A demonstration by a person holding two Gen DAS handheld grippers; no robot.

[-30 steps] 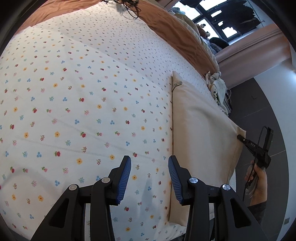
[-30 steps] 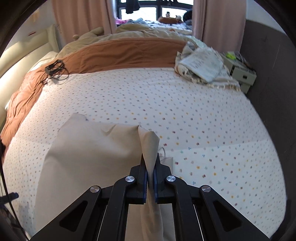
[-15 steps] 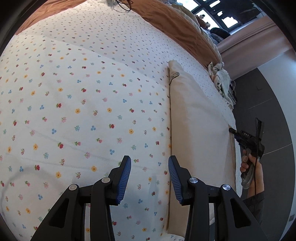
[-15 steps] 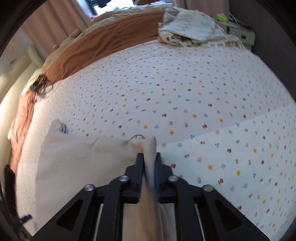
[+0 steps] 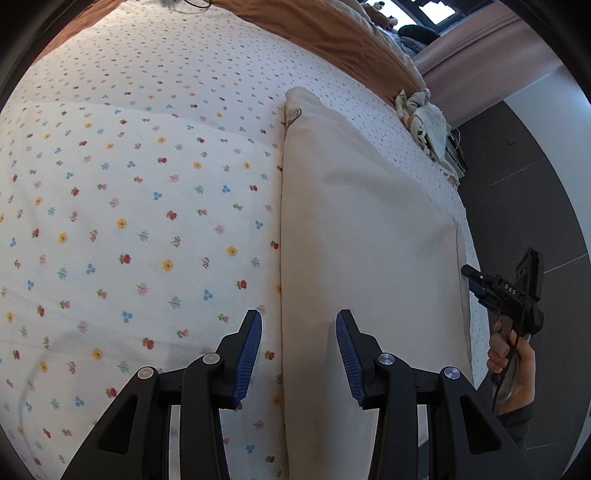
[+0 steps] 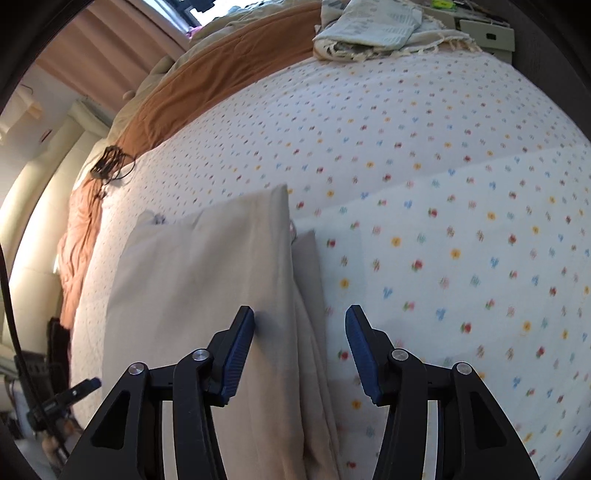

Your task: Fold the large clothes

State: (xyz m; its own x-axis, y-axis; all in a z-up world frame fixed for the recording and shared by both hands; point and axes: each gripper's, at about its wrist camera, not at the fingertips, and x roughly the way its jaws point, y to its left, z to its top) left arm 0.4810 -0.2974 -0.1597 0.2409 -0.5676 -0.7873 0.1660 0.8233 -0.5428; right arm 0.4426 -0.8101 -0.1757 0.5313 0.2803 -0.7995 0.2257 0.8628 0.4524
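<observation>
Cloth, a beige folded piece, lies flat on the bed near its right-hand edge, long and narrow, running away from both cameras. Its left edge is a straight fold line that passes between the fingers of the left claw, whose jaws stand wide apart above it, holding nothing. A small loop or tag sits at the far corner of that fold; whether it bears writing is too small to tell.

On the right wrist view the right claw is likewise spread open with nothing between its pads, hovering over the cloth's layered edge, where a thinner lower layer peeks out beside the top one. The same claw shows in the left view, held in the person's hand just off the cloth's right edge, with the letters "DAS" on its black body.

Left of the cloth the flowered sheet spreads wide and bare. At the far side lies a brown blanket, with a black tangle of cable on its border, and a pale crumpled throw sits at the far corner. Beyond the bed's right edge is dark floor.
</observation>
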